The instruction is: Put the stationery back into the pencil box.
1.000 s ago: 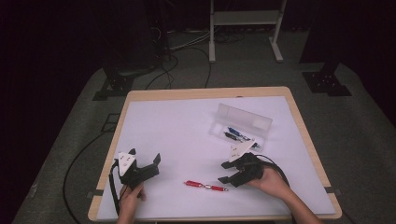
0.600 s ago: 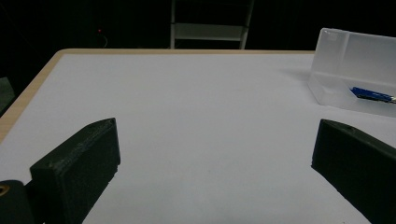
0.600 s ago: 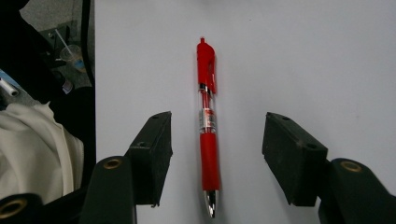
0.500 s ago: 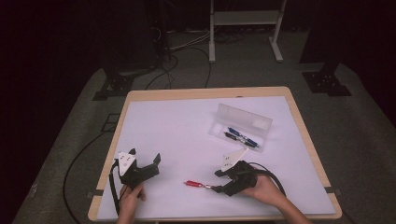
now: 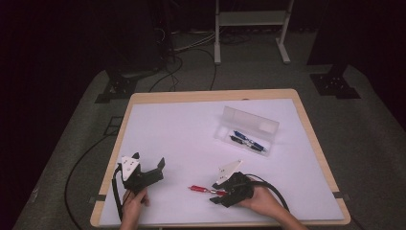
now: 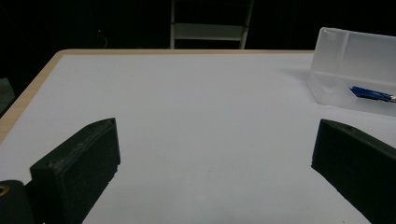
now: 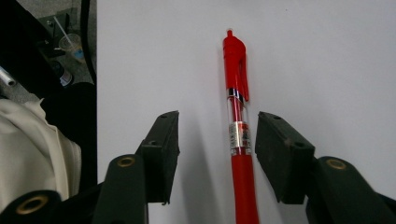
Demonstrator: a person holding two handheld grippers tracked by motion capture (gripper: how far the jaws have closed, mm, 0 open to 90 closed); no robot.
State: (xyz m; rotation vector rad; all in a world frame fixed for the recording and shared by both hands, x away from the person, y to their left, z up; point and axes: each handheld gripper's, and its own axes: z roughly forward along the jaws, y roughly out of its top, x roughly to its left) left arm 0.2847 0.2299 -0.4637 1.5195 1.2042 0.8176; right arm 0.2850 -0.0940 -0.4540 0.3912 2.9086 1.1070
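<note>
We've got the right gripper (image 7: 217, 140) low over the red pen (image 7: 239, 140) on the table (image 5: 191, 120), jaws just closing, not yet pinching; pen runs lengthwise btwn them, nearer one jaw.

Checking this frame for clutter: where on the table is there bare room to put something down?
Most of the table is bare: the far-left stretch between the left claw and the clear case, and the right edge past the case. It is crowded near the front, where the right claw straddles the red pen.
</note>
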